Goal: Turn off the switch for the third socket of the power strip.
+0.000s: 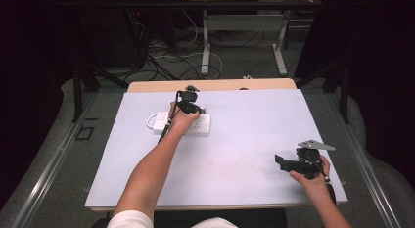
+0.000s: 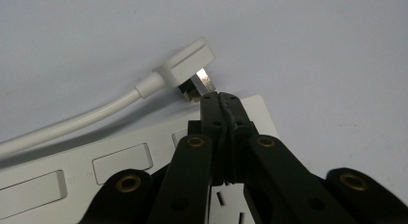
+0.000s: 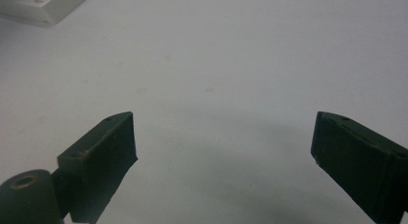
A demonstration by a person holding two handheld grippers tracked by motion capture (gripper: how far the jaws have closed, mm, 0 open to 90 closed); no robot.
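Two hand-held grippers work over a white desk (image 1: 235,140). Left gripper (image 1: 188,106) — held at the far left-centre of the desk, directly above a white power strip (image 1: 199,125) that lies flat on the surface. In the left gripper view its fingers (image 2: 211,113) are pressed fully together with nothing between them, their tips over the end of the strip. Just beyond those tips a white plug (image 2: 185,68) with metal prongs hangs tilted above the strip's end, its prongs angled down toward the strip; whether the prongs touch the strip cannot be told. A white cable (image 2: 72,123) runs from the plug off to the left edge of that view, and in the high view it loops at the strip's left end. Right gripper (image 1: 283,162) — held low near the desk's near right corner, well apart from the strip. Its fingers (image 3: 103,147) stand wide apart over bare desk, holding nothing; a corner of the strip appears at the upper left of the right gripper view.
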